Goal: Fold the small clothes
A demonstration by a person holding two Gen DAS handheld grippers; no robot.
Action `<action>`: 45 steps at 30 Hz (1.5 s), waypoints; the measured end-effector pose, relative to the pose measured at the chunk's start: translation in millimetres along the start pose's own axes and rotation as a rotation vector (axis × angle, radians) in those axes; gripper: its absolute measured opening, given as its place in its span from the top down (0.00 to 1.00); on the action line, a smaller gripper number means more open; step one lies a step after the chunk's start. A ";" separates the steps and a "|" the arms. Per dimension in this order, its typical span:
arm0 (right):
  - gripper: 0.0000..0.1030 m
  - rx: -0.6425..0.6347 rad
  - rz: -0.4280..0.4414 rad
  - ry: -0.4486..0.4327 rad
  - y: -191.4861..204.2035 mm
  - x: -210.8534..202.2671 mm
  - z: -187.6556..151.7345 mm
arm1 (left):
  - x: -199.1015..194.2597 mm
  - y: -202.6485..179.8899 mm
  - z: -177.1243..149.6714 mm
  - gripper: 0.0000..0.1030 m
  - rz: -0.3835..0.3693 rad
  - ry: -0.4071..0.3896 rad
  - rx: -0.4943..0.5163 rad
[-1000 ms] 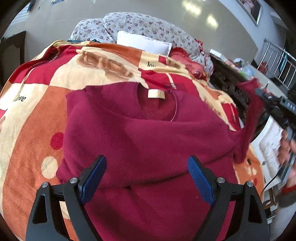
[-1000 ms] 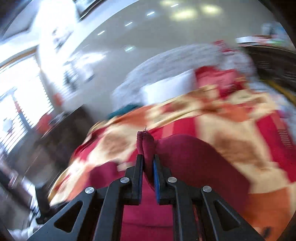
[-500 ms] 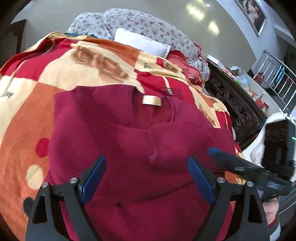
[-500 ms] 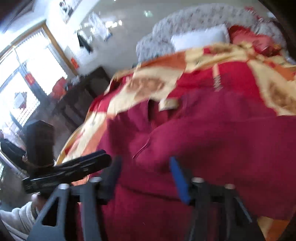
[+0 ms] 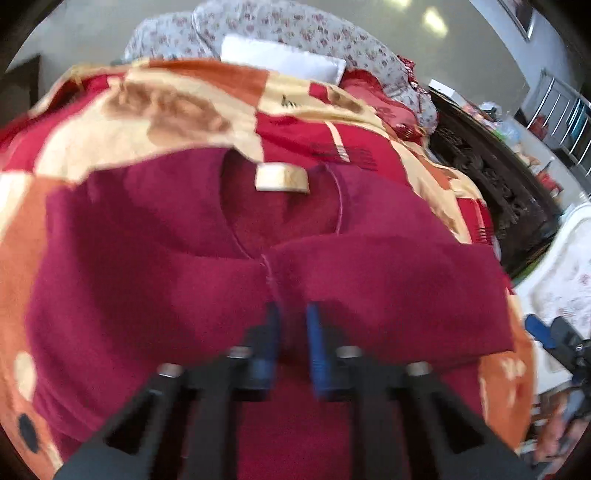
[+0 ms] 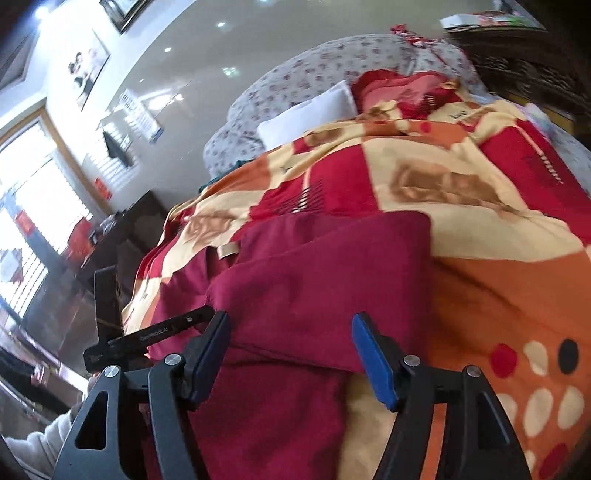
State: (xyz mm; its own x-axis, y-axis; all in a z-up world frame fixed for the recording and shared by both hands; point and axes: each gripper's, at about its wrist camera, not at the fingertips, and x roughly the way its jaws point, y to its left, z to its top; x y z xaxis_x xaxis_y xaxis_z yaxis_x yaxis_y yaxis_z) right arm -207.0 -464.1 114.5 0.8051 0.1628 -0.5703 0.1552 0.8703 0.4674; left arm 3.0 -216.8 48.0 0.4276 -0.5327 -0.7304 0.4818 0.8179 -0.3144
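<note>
Across the bed lies one large blanket (image 6: pixel 461 206) in red, orange and cream blocks, with brown bear figures and dotted patches; small dark script sits on a cream block at the far end, too blurred to read in either view. Beyond it, at the head of the bed, one grey floral quilt (image 5: pixel 295 26) is heaped up, with one white pillow (image 5: pixel 284 59) resting against it. On the blanket, nearest the cameras, one dark red sweater (image 5: pixel 184 288) lies flat with the neckline away from the viewer; two sleeves are folded inward over the chest, their cuffs meeting near the middle. One cream label (image 5: pixel 281 178) is sewn inside the back of the neck; no lettering on it can be made out. Left gripper (image 5: pixel 291 332): its two blue pads have just been closing and now stand nearly together, blurred, low over the sweater just under the point where the cuffs meet; whether cloth is pinched between them cannot be told. Right gripper (image 6: pixel 291 358): jaws have just been opening and now stand wide apart, hovering over the near edge of the folded right sleeve, nothing pressed between the pads. In the right wrist view the left gripper's black side bar carries small pale lettering, too small to read. Two framed pictures hang on the far wall, one of them (image 6: pixel 86 70) showing pale figures.
</note>
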 end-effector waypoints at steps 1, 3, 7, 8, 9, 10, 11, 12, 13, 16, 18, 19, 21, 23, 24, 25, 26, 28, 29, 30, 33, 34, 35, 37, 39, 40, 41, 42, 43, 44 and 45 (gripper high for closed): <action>0.29 0.002 -0.007 -0.011 -1.3 -4.8 1.0 | -5.9 -2.5 3.7 0.95 -0.023 -0.014 0.000; 0.29 -0.002 -0.014 -0.029 -1.8 -13.9 3.3 | -25.1 -7.2 14.7 0.95 -0.063 -0.057 -0.006; 0.27 -0.014 -0.028 -0.051 6.1 -20.2 8.3 | -88.0 -14.7 45.6 0.95 -0.111 -0.195 0.020; 0.27 -0.017 -0.030 -0.051 8.5 -20.1 9.0 | -100.2 -12.6 48.6 0.95 -0.114 -0.217 0.025; 0.27 -0.022 -0.027 -0.054 11.9 -20.4 10.0 | -114.9 -9.2 53.8 0.95 -0.111 -0.244 0.032; 0.27 -0.027 -0.022 -0.058 15.3 -20.4 10.5 | -127.4 -4.0 56.2 0.95 -0.097 -0.268 0.038; 0.27 -0.030 -0.019 -0.060 17.6 -19.4 10.2 | -139.1 5.1 56.6 0.95 -0.073 -0.290 0.039; 0.26 -0.034 -0.015 -0.061 20.4 -18.2 10.1 | -148.8 19.0 54.1 0.95 -0.045 -0.303 0.027; 0.25 -0.038 -0.014 -0.058 22.3 -15.3 10.3 | -152.7 29.4 50.2 0.95 -0.024 -0.304 0.016; 0.25 -0.043 -0.036 -0.038 25.0 -1.0 10.2 | -148.3 62.5 27.7 0.95 0.084 -0.280 0.000; 0.25 -0.041 -0.048 -0.024 25.3 9.4 10.8 | -129.2 83.1 14.2 0.95 0.116 -0.213 -0.037; 0.25 -0.041 -0.063 -0.013 25.6 15.5 11.4 | -120.8 91.8 9.6 0.95 0.111 -0.180 -0.058; 0.30 -0.055 -0.116 0.009 28.5 27.3 12.1 | -106.7 101.7 -0.3 0.95 0.113 -0.145 -0.080; 0.36 -0.091 -0.167 0.037 33.8 38.7 10.4 | -98.6 103.5 -7.5 0.95 0.141 -0.142 -0.068; 0.36 -0.100 -0.177 0.048 34.7 42.4 8.5 | -95.7 102.2 -10.2 0.95 0.147 -0.142 -0.062; 0.36 -0.102 -0.181 0.055 34.4 44.8 6.6 | -93.9 102.0 -13.8 0.95 0.153 -0.142 -0.057; 0.36 -0.104 -0.184 0.066 33.8 47.9 4.0 | -91.7 101.4 -16.0 0.95 0.157 -0.139 -0.053; 0.36 -0.138 -0.196 0.096 34.0 56.2 -1.2 | -87.2 104.3 -19.9 0.95 0.165 -0.132 -0.053; 0.36 -0.167 -0.235 0.119 34.7 61.6 -3.8 | -84.1 105.4 -20.7 0.95 0.167 -0.125 -0.059; 0.36 -0.201 -0.311 0.147 33.2 68.2 -6.9 | -81.4 106.2 -22.1 0.95 0.167 -0.118 -0.063; 0.36 -0.250 -0.442 0.195 18.4 79.9 -14.0 | -70.7 105.2 -25.3 0.95 0.176 -0.106 -0.040; 0.36 -0.220 -0.426 0.203 11.2 79.7 -14.3 | -67.6 104.0 -26.4 0.95 0.187 -0.101 -0.029; 0.36 -0.175 -0.400 0.202 5.6 75.9 -13.4 | -65.3 102.1 -27.6 0.95 0.200 -0.098 -0.016; 0.36 -0.176 -0.396 0.183 9.2 68.0 -10.8 | -63.5 100.9 -29.4 0.95 0.219 -0.096 0.000; 0.36 -0.183 -0.373 0.131 19.1 56.1 -6.1 | -65.1 101.0 -30.8 0.91 0.230 -0.101 0.009; 0.36 -0.166 -0.332 0.088 23.4 49.6 -1.6 | -65.8 101.1 -31.3 0.88 0.232 -0.101 0.011; 0.34 -0.155 -0.311 0.066 27.8 47.8 2.1 | -66.6 101.0 -31.9 0.84 0.232 -0.100 0.010; 0.34 -0.160 -0.309 0.059 32.7 49.4 4.9 | -66.8 100.8 -32.4 0.82 0.229 -0.098 0.006; 0.34 -0.173 -0.314 0.059 36.8 53.2 7.1 | -66.8 100.2 -32.9 0.78 0.226 -0.097 0.005; 0.34 -0.206 -0.324 0.062 45.0 60.8 8.7 | -66.3 98.8 -33.3 0.75 0.227 -0.096 0.007; 0.35 -0.242 -0.326 0.070 52.3 67.1 8.4 | -65.7 96.5 -34.0 0.74 0.233 -0.097 0.018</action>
State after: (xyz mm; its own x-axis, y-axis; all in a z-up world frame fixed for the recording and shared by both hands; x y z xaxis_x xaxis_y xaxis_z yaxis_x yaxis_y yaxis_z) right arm -140.1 -411.5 106.3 0.6939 -0.1156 -0.7107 0.2497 0.9644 0.0870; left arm -4.6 -95.5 45.0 0.5994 -0.3494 -0.7201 0.3751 0.9174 -0.1329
